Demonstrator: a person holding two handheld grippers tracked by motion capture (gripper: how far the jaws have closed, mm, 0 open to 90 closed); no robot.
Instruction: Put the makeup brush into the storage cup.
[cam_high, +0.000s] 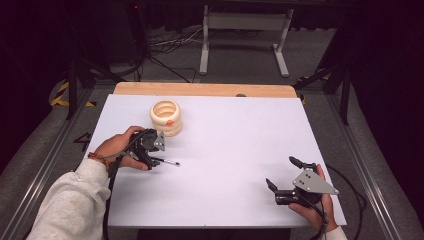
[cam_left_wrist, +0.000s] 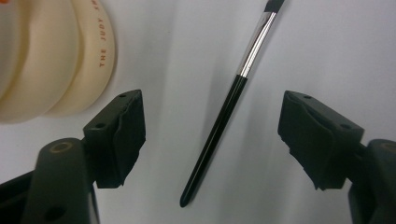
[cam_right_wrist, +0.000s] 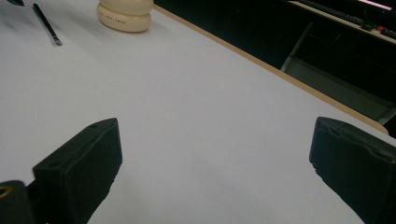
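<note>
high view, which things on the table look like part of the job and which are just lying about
Likely in the job:
- makeup brush, lying between the open left hand-held gripper jaws
- cream ribbed holder beside it

Standing by:
- right hand-held gripper, open over bare white table
- cables on the floor

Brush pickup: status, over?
Left gripper open, fingers straddling brush flat on table. Right gripper open, idle. Cream holder nearby, not blocking.

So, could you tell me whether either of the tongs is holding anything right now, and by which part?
Nothing is held. The left tongs stand open astride the brush handle without touching it; the right tongs are open over bare table.
</note>
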